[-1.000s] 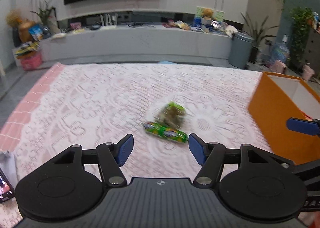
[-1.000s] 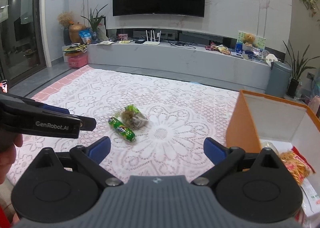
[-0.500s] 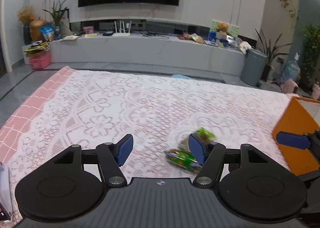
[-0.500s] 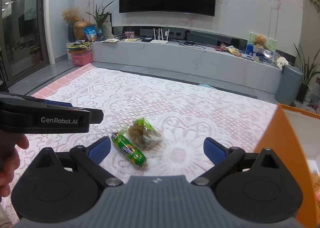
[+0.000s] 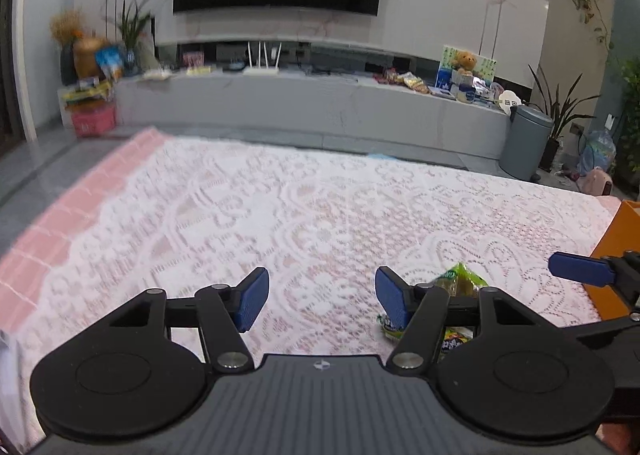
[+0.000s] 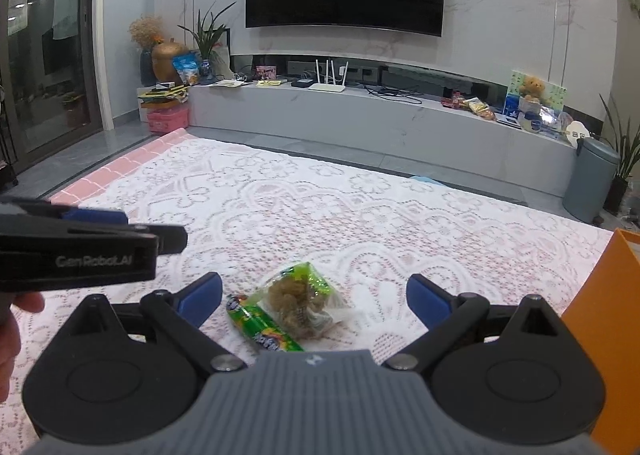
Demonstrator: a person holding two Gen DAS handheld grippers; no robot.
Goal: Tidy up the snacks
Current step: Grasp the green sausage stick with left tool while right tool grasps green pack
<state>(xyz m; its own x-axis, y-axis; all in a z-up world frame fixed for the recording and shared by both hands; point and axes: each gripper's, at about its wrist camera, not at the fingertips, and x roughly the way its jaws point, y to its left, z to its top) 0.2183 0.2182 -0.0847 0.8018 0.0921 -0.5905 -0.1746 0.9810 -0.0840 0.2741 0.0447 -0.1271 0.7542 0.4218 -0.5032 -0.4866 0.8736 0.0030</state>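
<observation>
Now my right gripper [image 6: 314, 301] is spread wide around two snack packets [image 6: 288, 307] on the lace cloth [image 6: 320, 207]; my left gripper [image 5: 318, 301] is closing on nothing, snacks beside its right finger.

- The worktop [image 6: 320, 207] is covered by a white lace cloth [image 5: 280, 215] over pink fabric, which shows as a bare pink strip along its left edge.
- A green candy roll [image 6: 262, 325] lies on the cloth.
- A clear snack bag [image 6: 304, 301] with a green top lies touching the roll.
- An orange box [image 6: 600, 319] stands on the right side.
</observation>
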